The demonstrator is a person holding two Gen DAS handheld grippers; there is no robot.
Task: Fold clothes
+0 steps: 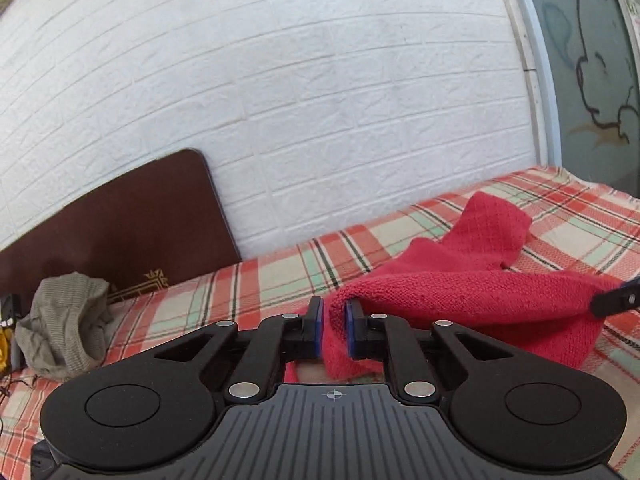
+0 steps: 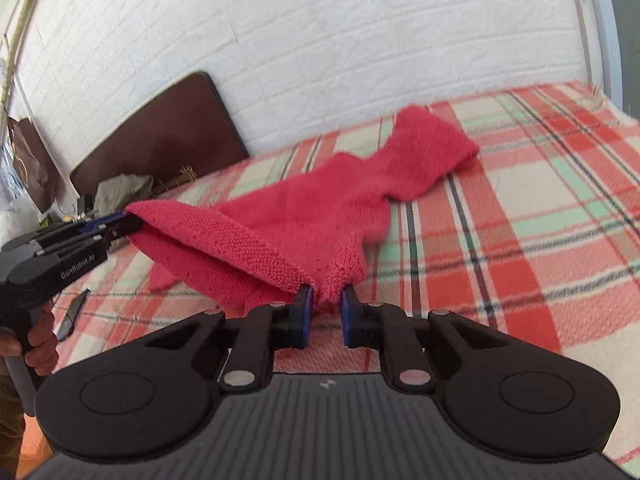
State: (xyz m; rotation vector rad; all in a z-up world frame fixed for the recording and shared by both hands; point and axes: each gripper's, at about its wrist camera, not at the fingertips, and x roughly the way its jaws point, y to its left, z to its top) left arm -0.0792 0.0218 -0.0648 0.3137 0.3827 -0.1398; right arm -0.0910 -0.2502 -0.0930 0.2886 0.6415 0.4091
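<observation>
The left gripper (image 1: 333, 326) has its blue pads clamped on a bunched corner of the red knitted garment (image 1: 460, 284), and the right gripper (image 2: 323, 316) pinches the ribbed hem at the other near corner, though less cloth sits between its pads and the hold looks shallow. Between the two, the near edge of the knit hangs lifted in a slack span, while the far part trails back and rests on the plaid bedspread (image 2: 540, 200), one narrower end reaching toward the white brick wall (image 2: 320, 40). A grey-green garment (image 1: 64, 328) lies crumpled at the dark headboard (image 1: 120, 232), well apart. The likely trouble is the right corner slipping free, since loose stretchy knit drags under its own weight; uneven lifting would also skew the fold, and the trailing end could catch and bunch on the bedspread
</observation>
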